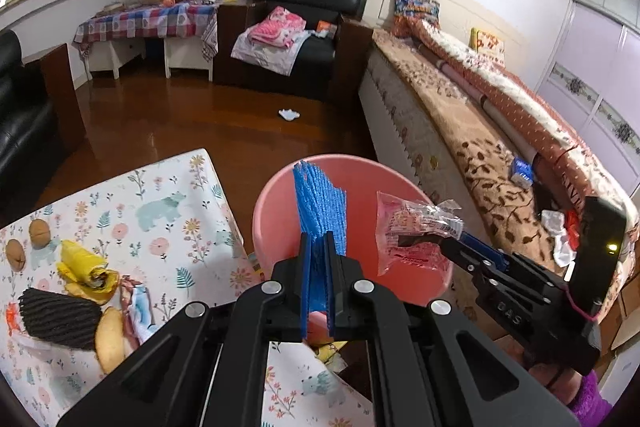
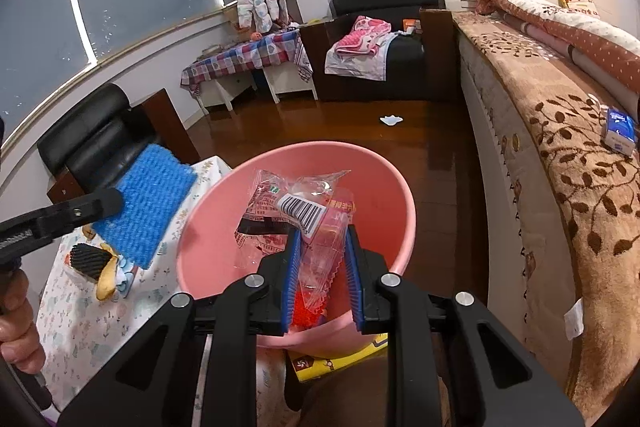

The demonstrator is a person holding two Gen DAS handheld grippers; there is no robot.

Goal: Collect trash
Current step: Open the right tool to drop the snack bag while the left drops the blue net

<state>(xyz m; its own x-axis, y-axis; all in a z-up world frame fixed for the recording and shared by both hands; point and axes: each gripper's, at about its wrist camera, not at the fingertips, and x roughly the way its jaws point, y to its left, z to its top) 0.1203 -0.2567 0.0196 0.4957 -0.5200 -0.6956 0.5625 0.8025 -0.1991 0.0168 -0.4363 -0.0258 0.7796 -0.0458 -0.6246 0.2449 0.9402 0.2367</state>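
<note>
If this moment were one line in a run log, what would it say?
left hand-held gripper: shut on blue foam net | right hand-held gripper: shut on clear snack wrapper | both above pink bin | nothing released

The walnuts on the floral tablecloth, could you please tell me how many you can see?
2. One round brown walnut lies near the far left edge of the floral tablecloth, the other walnut just beside it, nearer the camera. More may be hidden under the trash.
</note>
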